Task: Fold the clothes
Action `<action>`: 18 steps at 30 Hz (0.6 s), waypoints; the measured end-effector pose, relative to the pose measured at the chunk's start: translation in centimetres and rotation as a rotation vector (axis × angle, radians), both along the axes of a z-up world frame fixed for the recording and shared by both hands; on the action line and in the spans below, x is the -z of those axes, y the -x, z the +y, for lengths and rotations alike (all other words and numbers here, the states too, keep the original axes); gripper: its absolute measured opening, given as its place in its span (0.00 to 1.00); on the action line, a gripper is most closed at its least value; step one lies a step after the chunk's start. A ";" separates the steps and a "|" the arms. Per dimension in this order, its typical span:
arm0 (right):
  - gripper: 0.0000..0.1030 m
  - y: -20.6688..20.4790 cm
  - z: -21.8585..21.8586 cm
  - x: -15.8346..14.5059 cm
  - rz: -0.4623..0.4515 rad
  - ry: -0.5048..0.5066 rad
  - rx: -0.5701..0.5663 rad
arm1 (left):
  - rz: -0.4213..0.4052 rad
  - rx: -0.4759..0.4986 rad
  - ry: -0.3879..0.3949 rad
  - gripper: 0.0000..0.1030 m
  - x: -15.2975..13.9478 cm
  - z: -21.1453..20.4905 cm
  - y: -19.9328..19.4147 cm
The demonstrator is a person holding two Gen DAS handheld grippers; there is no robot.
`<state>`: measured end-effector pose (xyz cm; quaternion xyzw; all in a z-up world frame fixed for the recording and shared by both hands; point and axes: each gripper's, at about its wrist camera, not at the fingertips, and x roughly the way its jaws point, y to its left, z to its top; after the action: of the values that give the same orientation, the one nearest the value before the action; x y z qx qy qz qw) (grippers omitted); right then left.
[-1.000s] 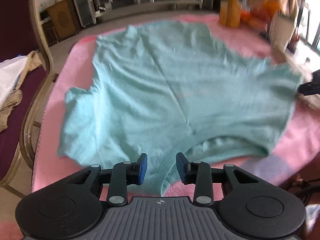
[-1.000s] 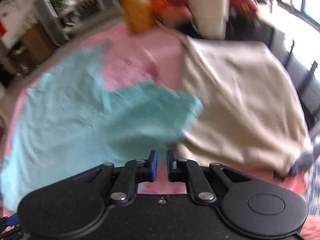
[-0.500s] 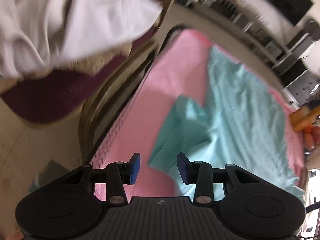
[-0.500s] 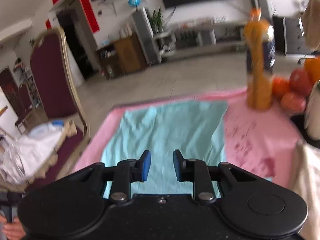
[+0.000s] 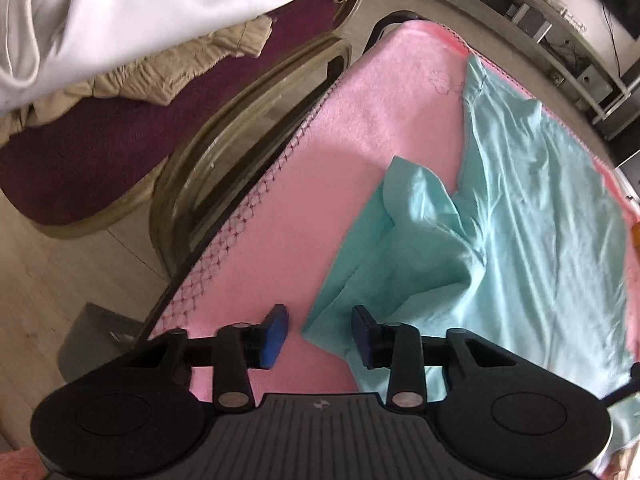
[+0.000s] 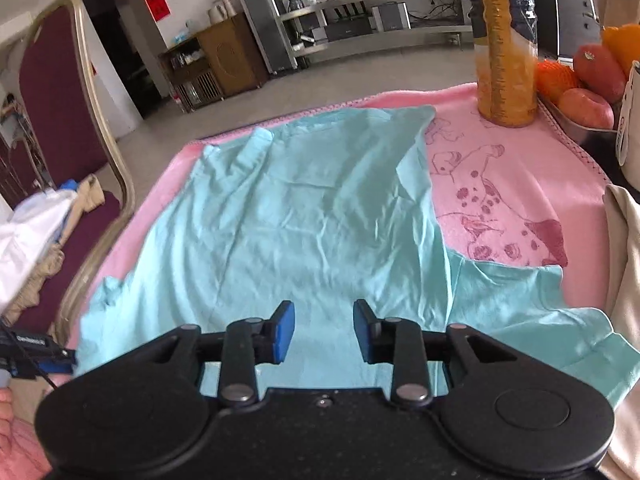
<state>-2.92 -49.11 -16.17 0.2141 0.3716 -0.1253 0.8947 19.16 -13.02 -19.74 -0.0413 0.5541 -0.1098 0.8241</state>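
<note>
A light teal T-shirt (image 6: 312, 216) lies spread on a pink blanket (image 6: 508, 184) over the table. It also shows in the left wrist view (image 5: 532, 220), with one sleeve (image 5: 404, 216) rumpled and folded toward me. My left gripper (image 5: 319, 334) is open and empty, just above the sleeve's near corner. My right gripper (image 6: 324, 330) is open and empty, low over the shirt's near part. The other sleeve (image 6: 532, 304) lies to its right.
A gold-framed chair (image 5: 224, 128) with a maroon seat and white and tan clothes (image 5: 120, 20) stands left of the table. An orange bottle (image 6: 505, 52) and fruit (image 6: 588, 80) stand at the far right. A beige cloth (image 6: 624, 264) lies at the right edge.
Both grippers have opened wider. The left one swung from the shirt's collar to the left sleeve and table edge. The right one turned from the beige cloth to face along the shirt.
</note>
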 end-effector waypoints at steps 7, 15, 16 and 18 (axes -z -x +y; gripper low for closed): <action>0.35 0.1 -1.2 0.8 0.058 -0.012 0.064 | -0.068 0.036 -0.036 0.01 -0.7 -0.2 0.7; 0.37 0.6 -2.3 1.6 0.107 -0.030 0.136 | -0.376 -0.023 -0.313 0.00 -5.2 -0.4 1.7; 0.37 0.5 -2.3 1.7 0.110 -0.031 0.134 | -0.412 -0.012 -0.367 0.01 -5.4 -0.8 1.5; 0.38 0.4 -2.1 1.8 0.121 -0.030 0.122 | -0.406 0.025 -0.440 0.01 -4.8 -1.6 0.9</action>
<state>-3.29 -51.24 -17.99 0.2415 0.4130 -0.1866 0.8581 18.28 -14.62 -14.99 0.1679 0.3889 -0.0035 0.9058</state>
